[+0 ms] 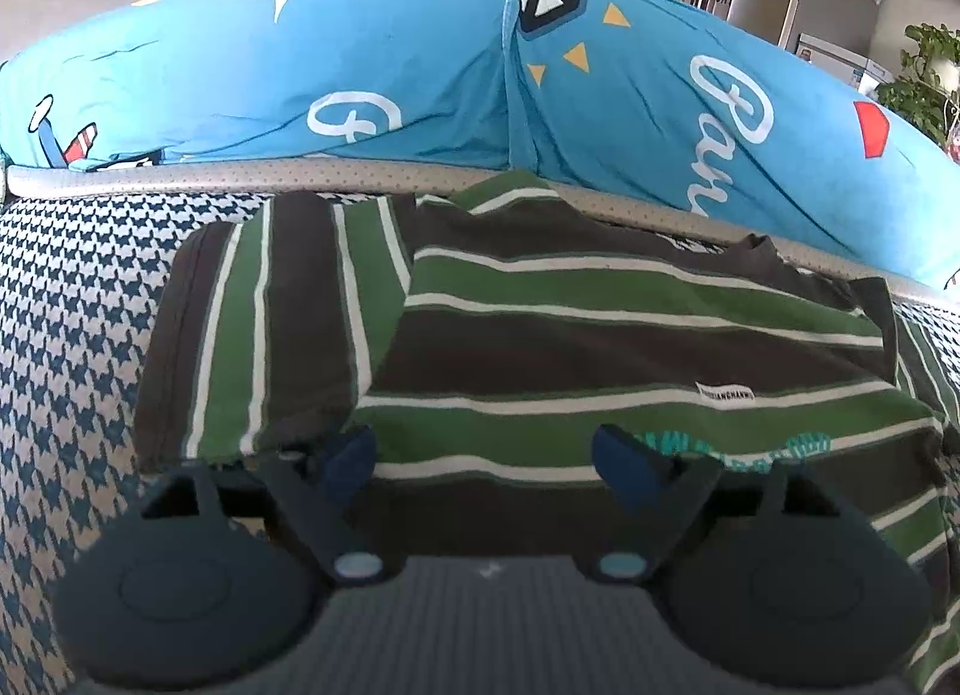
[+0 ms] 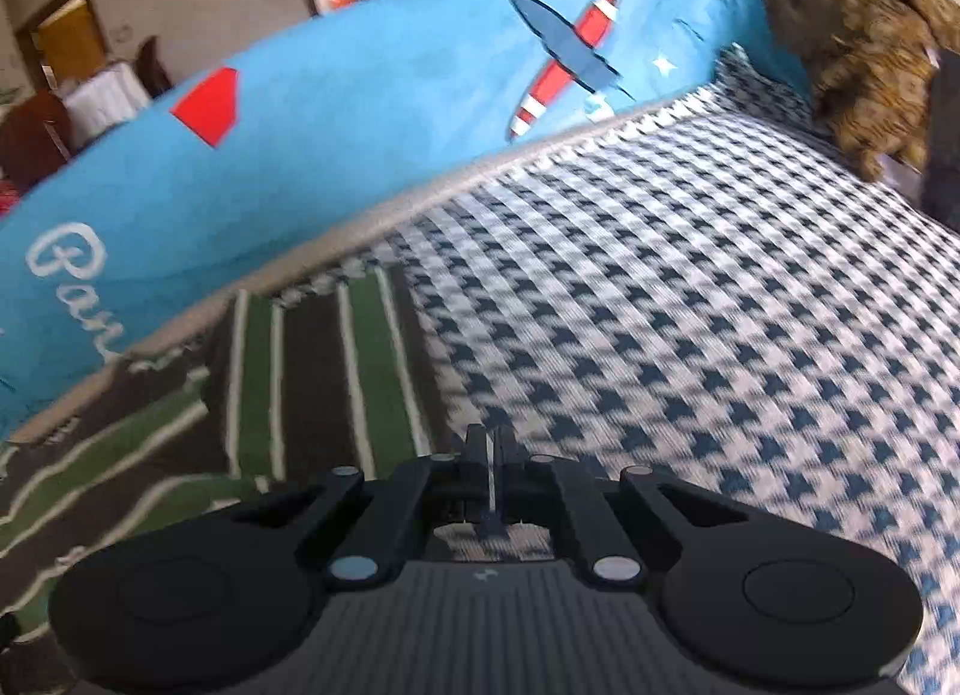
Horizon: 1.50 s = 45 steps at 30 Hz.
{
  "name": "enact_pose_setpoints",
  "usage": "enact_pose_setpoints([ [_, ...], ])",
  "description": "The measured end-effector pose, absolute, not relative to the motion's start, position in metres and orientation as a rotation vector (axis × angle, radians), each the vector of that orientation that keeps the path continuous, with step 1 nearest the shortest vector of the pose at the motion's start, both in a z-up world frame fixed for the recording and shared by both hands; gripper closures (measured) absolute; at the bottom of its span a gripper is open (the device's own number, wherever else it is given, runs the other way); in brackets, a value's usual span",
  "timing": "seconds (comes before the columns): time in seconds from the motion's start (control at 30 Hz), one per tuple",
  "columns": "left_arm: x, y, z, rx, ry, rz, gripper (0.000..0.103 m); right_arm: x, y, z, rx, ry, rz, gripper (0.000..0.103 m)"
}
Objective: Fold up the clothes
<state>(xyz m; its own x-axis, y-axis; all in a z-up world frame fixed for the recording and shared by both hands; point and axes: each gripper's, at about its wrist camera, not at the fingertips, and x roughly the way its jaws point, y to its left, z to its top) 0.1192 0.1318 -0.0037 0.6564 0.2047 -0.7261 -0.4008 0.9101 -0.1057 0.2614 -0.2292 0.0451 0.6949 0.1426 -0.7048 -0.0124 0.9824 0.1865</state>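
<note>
Tilting down over striped shirt (image 1: 600,323), left gripper (image 1: 483,455) jaws released, right gripper (image 2: 492,455) clenched (empty).

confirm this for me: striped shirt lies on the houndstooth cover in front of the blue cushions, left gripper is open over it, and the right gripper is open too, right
Not quite. The right gripper is shut, its fingers pressed together, as the right wrist view shows; whether it pinches any cloth I cannot tell. The rest holds: the striped shirt lies on the houndstooth cover before the blue cushions, with the left gripper open over it.

Left hand-held gripper (image 1: 483,455) jaws apart over folded striped shirt (image 1: 600,323) on houndstooth cover (image 1: 72,335).
</note>
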Motion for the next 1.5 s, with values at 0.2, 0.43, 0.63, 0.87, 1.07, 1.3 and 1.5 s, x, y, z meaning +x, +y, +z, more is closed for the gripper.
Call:
enact_pose_setpoints([
  [0.2,0.120,0.131,-0.005,-0.265,0.787,0.348,0.018,0.284,-0.216,0.041,0.121,0.704,0.206,0.093],
  [0.43,0.119,0.135,-0.004,-0.287,0.786,0.347,0.018,0.308,-0.211,0.024,0.178,0.702,0.245,0.083],
  [0.63,0.120,0.140,-0.003,-0.302,0.781,0.354,0.018,0.325,-0.202,0.015,0.157,0.682,0.246,0.069],
  [0.87,0.121,0.151,0.000,-0.337,0.761,0.385,0.018,0.333,-0.191,0.007,0.100,0.655,0.251,0.071],
  [1.07,0.122,0.154,-0.002,-0.353,0.768,0.396,0.018,0.333,-0.183,0.007,0.071,0.649,0.268,0.095],
  [1.3,0.122,0.153,-0.005,-0.349,0.771,0.392,0.018,0.324,-0.183,0.025,0.025,0.539,0.102,0.096],
  [1.5,0.124,0.148,-0.007,-0.326,0.790,0.385,0.015,0.328,-0.183,0.018,0.005,0.564,0.059,0.096],
])
